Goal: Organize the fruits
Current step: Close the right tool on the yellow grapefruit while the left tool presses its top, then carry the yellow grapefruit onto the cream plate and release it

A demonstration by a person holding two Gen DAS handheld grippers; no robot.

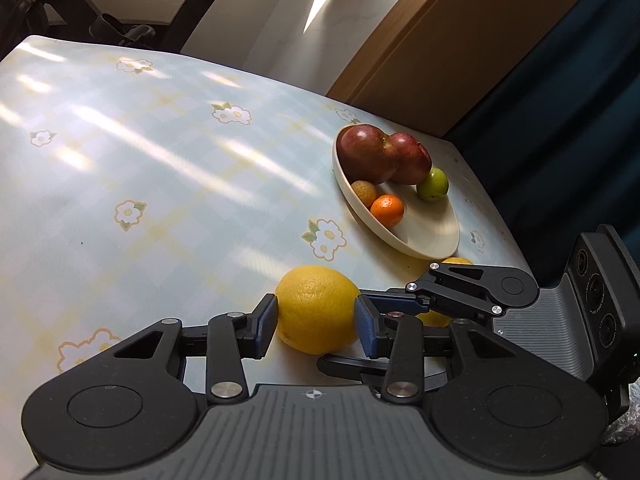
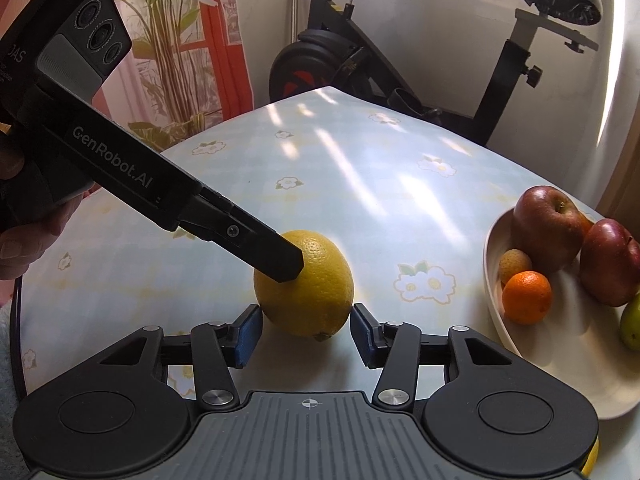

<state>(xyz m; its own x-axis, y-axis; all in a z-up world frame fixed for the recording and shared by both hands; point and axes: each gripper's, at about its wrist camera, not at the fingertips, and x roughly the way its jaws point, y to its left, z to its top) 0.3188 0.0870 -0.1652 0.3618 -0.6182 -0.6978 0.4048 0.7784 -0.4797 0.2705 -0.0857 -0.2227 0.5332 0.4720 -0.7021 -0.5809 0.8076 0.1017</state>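
Observation:
A large yellow citrus fruit (image 1: 318, 308) (image 2: 306, 284) lies on the flowered tablecloth. My left gripper (image 1: 316, 322) has both blue pads pressed against its sides. My right gripper (image 2: 306, 330) is open, its pads just short of the same fruit's near sides; it also shows in the left wrist view (image 1: 404, 320). A cream oval bowl (image 1: 432, 236) (image 2: 560, 356) holds two red apples (image 1: 366, 152) (image 2: 546, 228), a small orange (image 1: 387, 210) (image 2: 527, 297), a small tan fruit (image 1: 364, 193) and a green fruit (image 1: 433, 184). A second yellow fruit (image 1: 456, 261) lies partly hidden behind the right gripper.
The table (image 1: 140, 168) ends near the bowl on the right, beside a wooden panel (image 1: 440, 40) and dark curtain. An exercise bike (image 2: 360, 60) stands beyond the far edge, and a plant (image 2: 168, 40) by a window.

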